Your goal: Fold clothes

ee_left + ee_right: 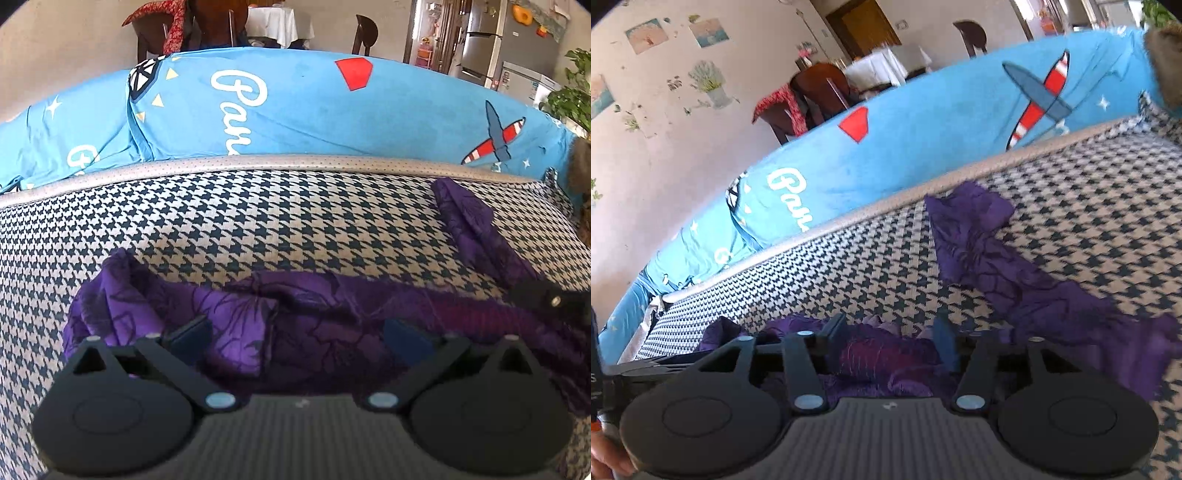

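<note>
So the purple floral garment (306,317) was lying bunched up on the houndstooth cushion (258,229), right under and just ahead of our left gripper (299,338), with one long strip of it (990,251) running off ahead and to the right of our right gripper (890,336). We had the left one's jaws standing wide apart over a folded flap, pads not pressing on anything as far as we could see. The right one's jaws were parted too, with crumpled purple cloth sitting between them but nothing pinched. Past the fabric, beyond both tools, was the cushion's grey edge band (295,162), then the blue printed cover (314,107) with the plane on it, and further off a dining table (273,22), dark chairs (820,88) and a fridge (491,40).
</note>
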The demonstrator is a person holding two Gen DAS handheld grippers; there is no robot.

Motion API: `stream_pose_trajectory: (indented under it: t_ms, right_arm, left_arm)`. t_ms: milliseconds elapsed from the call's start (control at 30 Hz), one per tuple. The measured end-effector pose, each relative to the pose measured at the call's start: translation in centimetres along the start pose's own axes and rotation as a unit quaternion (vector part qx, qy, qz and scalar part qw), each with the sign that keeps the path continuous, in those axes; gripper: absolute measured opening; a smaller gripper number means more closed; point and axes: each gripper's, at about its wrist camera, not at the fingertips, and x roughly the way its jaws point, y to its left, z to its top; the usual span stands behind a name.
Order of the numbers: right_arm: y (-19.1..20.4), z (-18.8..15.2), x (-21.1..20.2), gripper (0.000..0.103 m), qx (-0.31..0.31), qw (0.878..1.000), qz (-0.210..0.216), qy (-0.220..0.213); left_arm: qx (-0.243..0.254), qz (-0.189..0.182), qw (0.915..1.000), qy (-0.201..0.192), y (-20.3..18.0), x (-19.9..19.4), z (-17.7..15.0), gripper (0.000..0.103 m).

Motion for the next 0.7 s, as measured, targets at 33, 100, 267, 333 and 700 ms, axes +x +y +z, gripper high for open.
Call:
stream_pose_trajectory:
  t_ms: [33,100,267,333,700]
  right_arm:
    - [0.0,0.1,0.7,0.054,0.003,1.000,-0.001,0.006]
    - [0.1,0.2,1.9,0.059,0.000,1.000,0.001,0.021]
    - [1.0,-0.1,4.2,0.069,-0.019,0.999,-0.009,0.042]
    - [1.4,-0.6,5.2,0.071,-0.030,0.998,-0.008,0.062]
    - [3.2,-2.2,6.6,0.018,-0.094,0.993,-0.011,0.076]
  left_arm:
    - [0.002,0.002,1.0000,-0.001,0.0,0.2,0.3,0.103]
    - [0.007,0.008,0.9999,-0.005,0.1,0.5,1.0,0.103]
    - [0.001,0.008,0.9999,-0.009,0.5,1.0,2.2,0.103]
    - [-0.005,0.005,0.9999,-0.009,0.7,1.0,2.4,0.103]
    - [0.016,0.022,0.9988,-0.042,-0.1,-0.6,2.1,0.103]
